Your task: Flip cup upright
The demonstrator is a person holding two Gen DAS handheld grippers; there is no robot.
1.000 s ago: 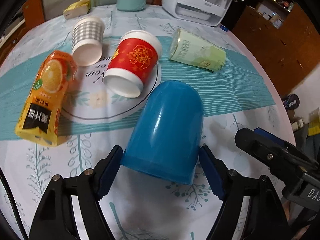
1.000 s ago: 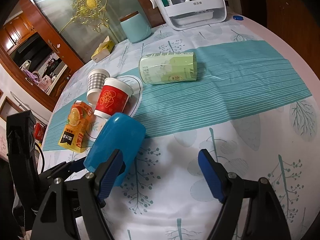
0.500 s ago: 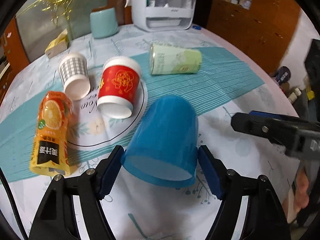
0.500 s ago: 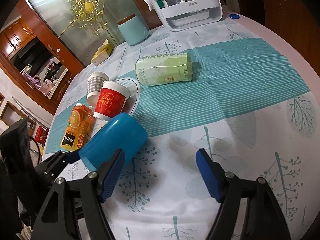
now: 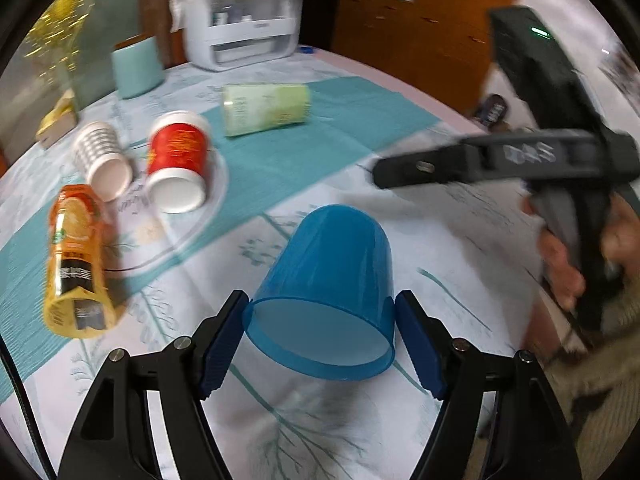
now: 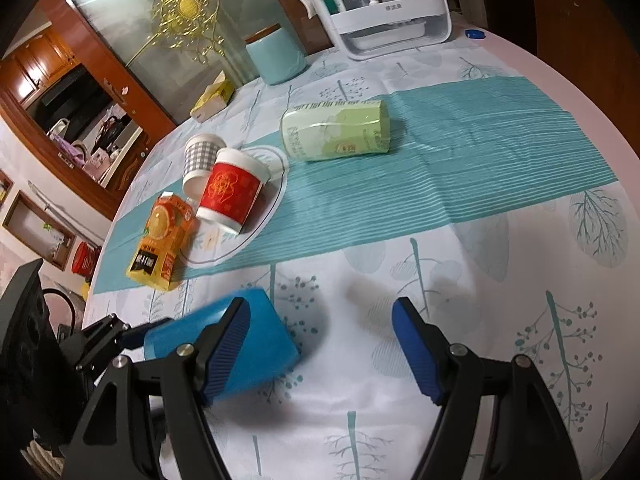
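A blue plastic cup [image 5: 332, 280] is clamped at its rim between my left gripper's [image 5: 320, 340] blue pads. It is lifted off the tablecloth and tilted, open mouth toward the camera, closed base pointing away. In the right wrist view the same cup [image 6: 264, 344] shows at lower left, partly behind my right gripper's left finger [image 6: 228, 348]. My right gripper [image 6: 320, 348] is open and empty above the tablecloth. It shows in the left wrist view as a black bar [image 5: 500, 158] at the right.
A red paper cup [image 5: 178, 164], a checked paper cup [image 5: 102, 156], an orange juice carton [image 5: 74, 260] and a green can [image 5: 266, 108] lie on their sides on the table. A teal canister [image 5: 136, 66] and a white appliance [image 5: 244, 28] stand at the back.
My left gripper has lifted and tipped the blue cup, so its open mouth now faces the camera more. The right gripper has drawn nearer to the cup.
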